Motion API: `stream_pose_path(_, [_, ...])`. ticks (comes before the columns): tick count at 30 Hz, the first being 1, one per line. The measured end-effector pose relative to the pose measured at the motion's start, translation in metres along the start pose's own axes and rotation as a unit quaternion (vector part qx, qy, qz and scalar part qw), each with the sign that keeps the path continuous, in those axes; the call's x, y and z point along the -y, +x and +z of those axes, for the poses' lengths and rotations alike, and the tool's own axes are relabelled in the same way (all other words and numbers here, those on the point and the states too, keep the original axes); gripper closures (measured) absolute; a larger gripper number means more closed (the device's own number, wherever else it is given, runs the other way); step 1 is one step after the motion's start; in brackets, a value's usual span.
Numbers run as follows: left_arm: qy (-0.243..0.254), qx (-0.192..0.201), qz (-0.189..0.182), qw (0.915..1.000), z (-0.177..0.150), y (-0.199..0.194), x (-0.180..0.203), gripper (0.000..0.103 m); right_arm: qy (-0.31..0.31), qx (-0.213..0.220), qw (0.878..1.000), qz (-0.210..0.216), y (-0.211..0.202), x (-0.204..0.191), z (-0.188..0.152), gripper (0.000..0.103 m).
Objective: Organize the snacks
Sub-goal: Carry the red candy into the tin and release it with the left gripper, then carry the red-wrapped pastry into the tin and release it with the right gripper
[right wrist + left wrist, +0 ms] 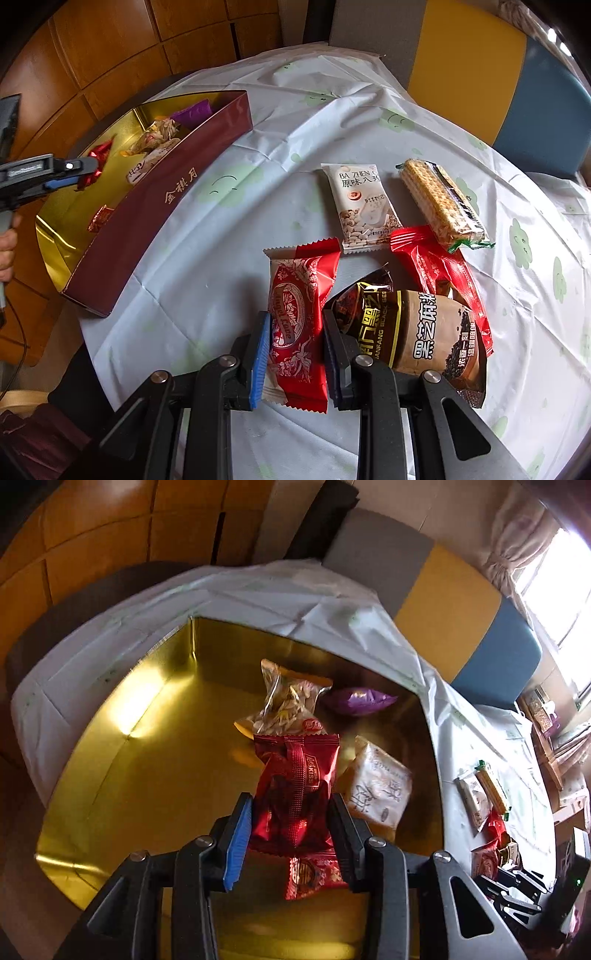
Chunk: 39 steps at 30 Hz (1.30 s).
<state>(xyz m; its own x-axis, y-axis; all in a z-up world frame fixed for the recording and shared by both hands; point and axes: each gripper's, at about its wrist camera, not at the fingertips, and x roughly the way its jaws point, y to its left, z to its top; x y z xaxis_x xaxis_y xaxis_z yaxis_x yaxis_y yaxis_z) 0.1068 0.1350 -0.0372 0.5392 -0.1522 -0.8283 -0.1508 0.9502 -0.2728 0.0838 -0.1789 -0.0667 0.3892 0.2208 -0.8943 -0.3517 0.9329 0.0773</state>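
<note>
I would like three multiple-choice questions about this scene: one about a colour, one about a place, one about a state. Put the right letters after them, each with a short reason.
1. What colour is the inside of the tin? A silver; B gold; C blue.
2. Where is the purple packet? A inside the tin; B outside the tin; C hanging in the air.
3. How does the right hand-held gripper stand to the red-and-white packet? A open above it; B far from it; C shut on it.

Answers: 1 B, its floor and walls shine gold. 2 A, it rests on the tin's floor. 3 C, both pads press the packet's sides.
</note>
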Motion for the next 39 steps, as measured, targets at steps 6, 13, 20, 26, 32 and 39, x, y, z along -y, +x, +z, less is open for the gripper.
stream_pose_path(6, [0.003,-0.003,0.016,0.9999,-0.003,0.006,-0.002,0.058,0.003,0.002,1.000,-0.003,0.000,0.000,0.000,0.076])
stream_pose_path(13, [0.024,0.017,0.038,0.9988,-0.020,-0.013,0.009,0.058,0.008,0.007,1.000,-0.006,0.000,0.000,-0.001,0.076])
stream_pose_path(20, [0.035,0.063,0.052,0.9960,-0.038,-0.043,0.018,0.058,0.024,0.016,1.000,-0.006,-0.003,0.001,-0.003,0.076])
stream_pose_path(26, [0.043,0.070,0.050,0.9954,-0.046,-0.052,0.024,0.058,0.048,0.023,0.999,0.002,-0.006,0.003,-0.006,0.076])
stream_pose_path(32, [0.050,0.066,0.047,0.9954,-0.052,-0.053,0.029,0.058,0.068,0.029,0.997,0.016,-0.010,0.005,-0.009,0.077])
stream_pose_path(39, [0.046,0.059,0.045,0.9962,-0.055,-0.050,0.029,0.058,0.078,0.037,0.996,0.030,-0.019,0.002,-0.012,0.076])
